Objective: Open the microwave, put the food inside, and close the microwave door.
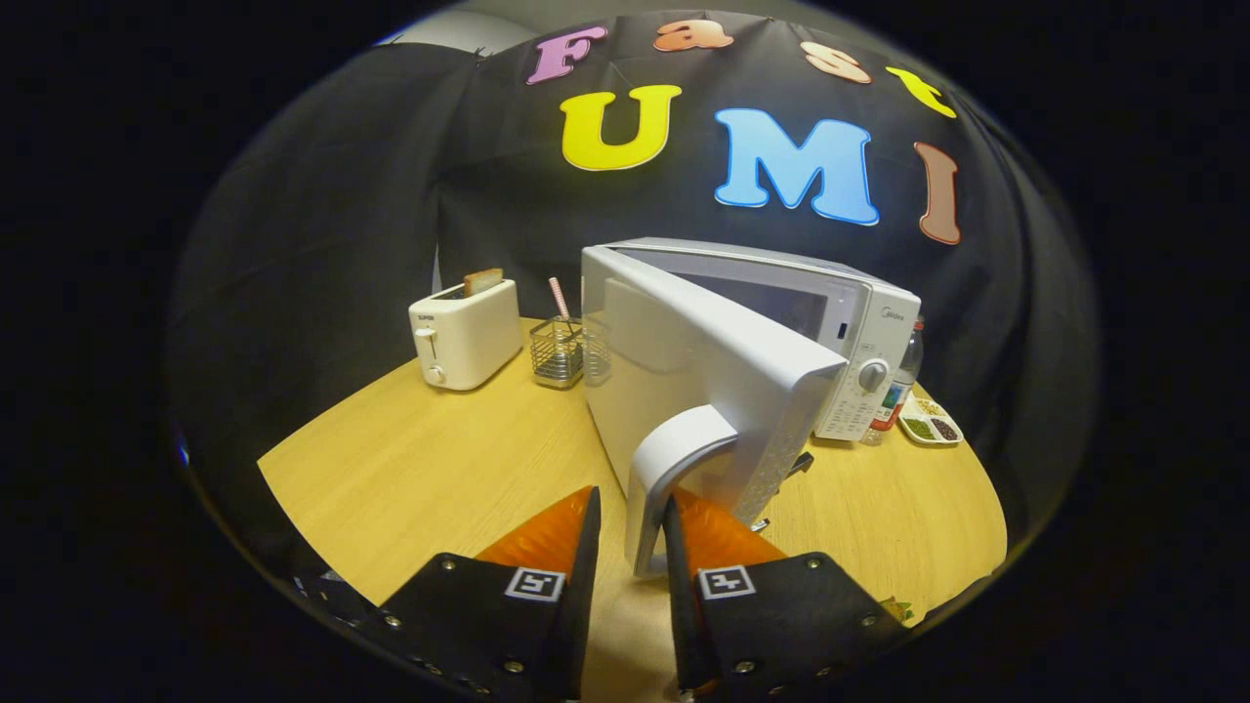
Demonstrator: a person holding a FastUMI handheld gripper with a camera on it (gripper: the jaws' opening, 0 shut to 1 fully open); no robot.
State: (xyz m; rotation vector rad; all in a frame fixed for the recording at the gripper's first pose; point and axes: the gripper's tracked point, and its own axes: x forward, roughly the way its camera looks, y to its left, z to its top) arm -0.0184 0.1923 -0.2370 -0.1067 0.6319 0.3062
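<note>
A white microwave (864,322) stands on the wooden table (439,459), its door (703,371) swung partly open toward me. The door's curved white handle (674,459) hangs between my fingers. My gripper (633,503) straddles the handle's lower end: the right finger (703,532) lies against it, and a strip of table shows between the handle and the left finger (562,532). The jaws stand a little apart, not clamped. The cavity behind the door is mostly hidden. A small green and yellow scrap (898,610) peeks out by the right finger's base; I cannot tell what it is.
A white toaster (464,337) with a slice of bread in it stands at the back left. Beside it is a wire basket (559,353) holding a straw. Right of the microwave stand a bottle (903,376) and a small divided dish (933,425). The table's rounded edge runs close by.
</note>
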